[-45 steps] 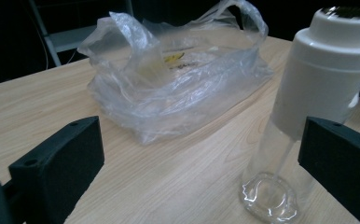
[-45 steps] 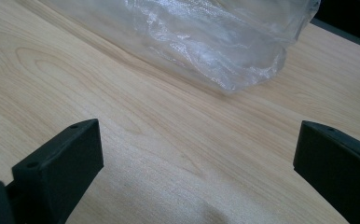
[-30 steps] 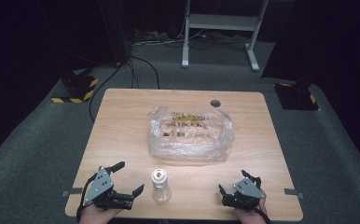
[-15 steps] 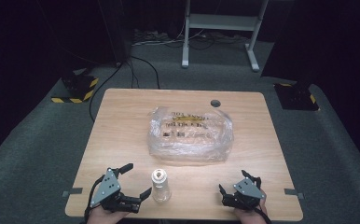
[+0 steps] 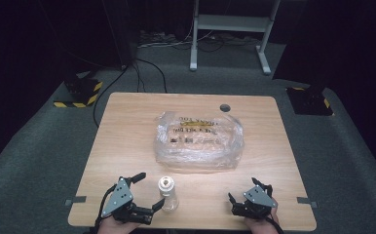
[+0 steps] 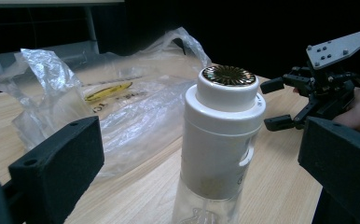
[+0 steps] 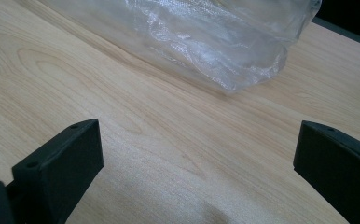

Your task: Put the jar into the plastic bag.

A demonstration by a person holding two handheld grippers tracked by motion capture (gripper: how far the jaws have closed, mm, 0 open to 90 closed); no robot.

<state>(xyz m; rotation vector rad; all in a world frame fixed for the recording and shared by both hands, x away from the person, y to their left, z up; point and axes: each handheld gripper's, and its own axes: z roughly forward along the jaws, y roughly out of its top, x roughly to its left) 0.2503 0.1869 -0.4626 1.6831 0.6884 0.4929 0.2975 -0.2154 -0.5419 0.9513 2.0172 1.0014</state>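
- Dark room all around, grey carpet underfoot, and a wooden table [image 5: 127, 131] in the middle of the high view, a white-legged stand at the far wall.
- High view: a clear bag [image 5: 198, 141] lies crumpled mid-table; the bottle [image 5: 167, 193] stands upright near the front edge, well apart from the bag.
- High view: the left gripper [image 5: 149, 191] sits at the front left, jaws spread wide, one tip just beside the bottle, the other out past its far side; contact cannot be told.
- High view: the right gripper [image 5: 247, 191] rests at the front right, well clear of the bottle, jaws parted.
- Left gripper view: the bottle [image 6: 222, 140] stands between the two black jaws, white collar and gold-patterned cap up top, clear body below; gaps show on both sides, so nothing is gripped.
- Left gripper view: the bag [image 6: 117, 107] bulks behind, and the right gripper [image 6: 280, 105] sits farther off, a hand behind it.
- Right gripper view: jaws released and wide, bare table [image 7: 159, 140] between them, the bag [image 7: 206, 42] ahead.
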